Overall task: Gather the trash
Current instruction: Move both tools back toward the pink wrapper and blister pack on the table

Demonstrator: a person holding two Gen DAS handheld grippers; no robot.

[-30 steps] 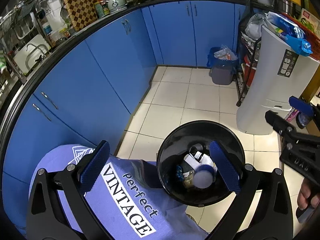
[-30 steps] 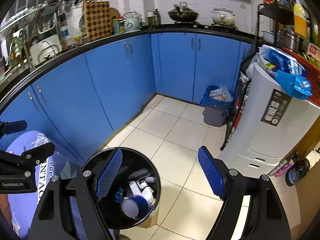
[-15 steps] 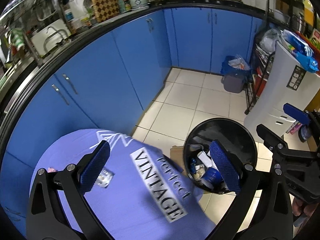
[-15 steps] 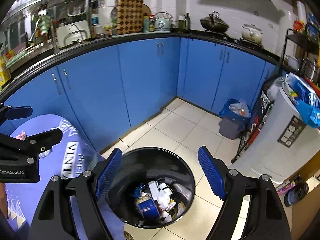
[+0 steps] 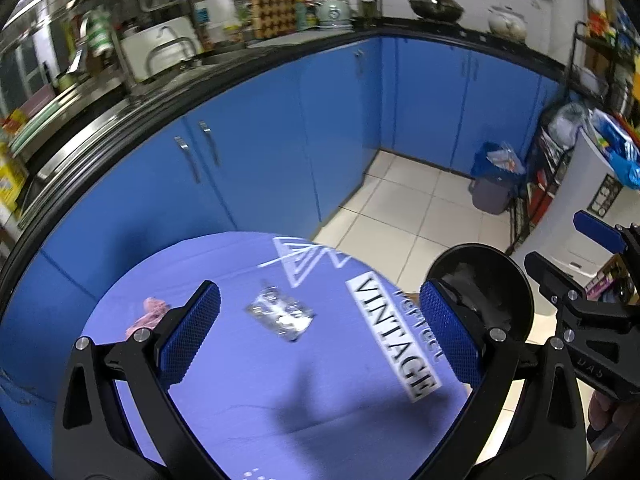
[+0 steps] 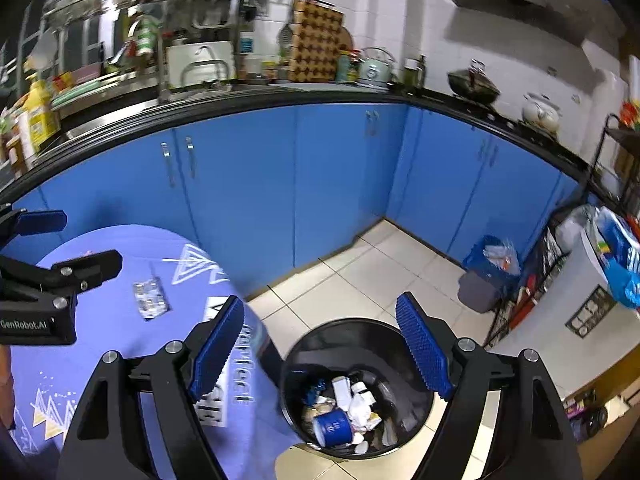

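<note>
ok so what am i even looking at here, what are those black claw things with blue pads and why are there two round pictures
Those claws are hand-held grippers, not a robot: a person holds one in each hand. Each carries a fisheye camera looking along its two fingers, which is why both pictures are round and warped.

One picture is from the left gripper, the other from the right gripper. Both are open and hold nothing.

The scene is a kitchen with blue cabinets. A round table under a purple cloth has a crinkled clear wrapper and a small pink scrap on it. Beside it on the floor stands a black bin already holding rubbish, including a blue cup.
</note>
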